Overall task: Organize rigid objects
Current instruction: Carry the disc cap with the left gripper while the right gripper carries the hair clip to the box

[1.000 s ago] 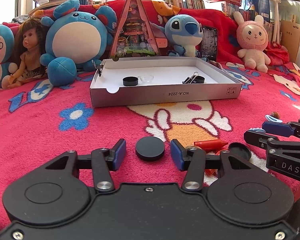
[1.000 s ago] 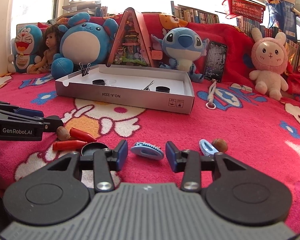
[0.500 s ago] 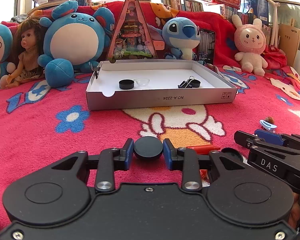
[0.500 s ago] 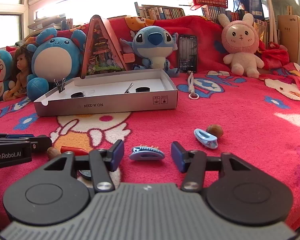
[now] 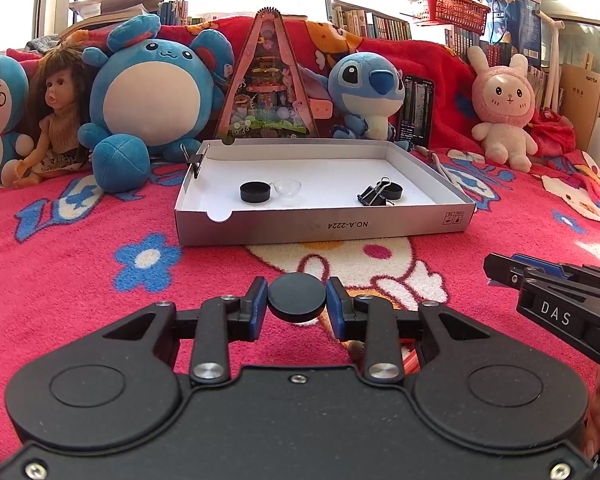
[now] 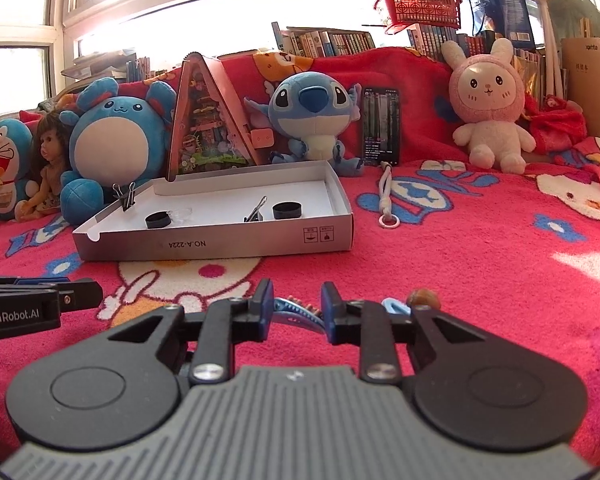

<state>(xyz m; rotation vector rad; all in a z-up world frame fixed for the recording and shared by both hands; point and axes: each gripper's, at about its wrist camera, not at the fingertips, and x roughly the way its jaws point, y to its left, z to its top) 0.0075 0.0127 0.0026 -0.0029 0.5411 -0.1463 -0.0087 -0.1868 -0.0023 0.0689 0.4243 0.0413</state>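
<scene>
Left wrist view: the left gripper is held level above the fuzzy red blanket, its blue-padded fingers clamped on a round, matte black cap that is lifted clear of the cloth. Far ahead sits the shallow white cardboard box, holding another black cap, a small clear dish and a black binder clip. The right gripper also sits low and level over the blanket, its fingers closed on a pale blue, toothed plastic hair clip, tilted between the pads. Just right of it lie a second blue clip and a brown nut.
</scene>
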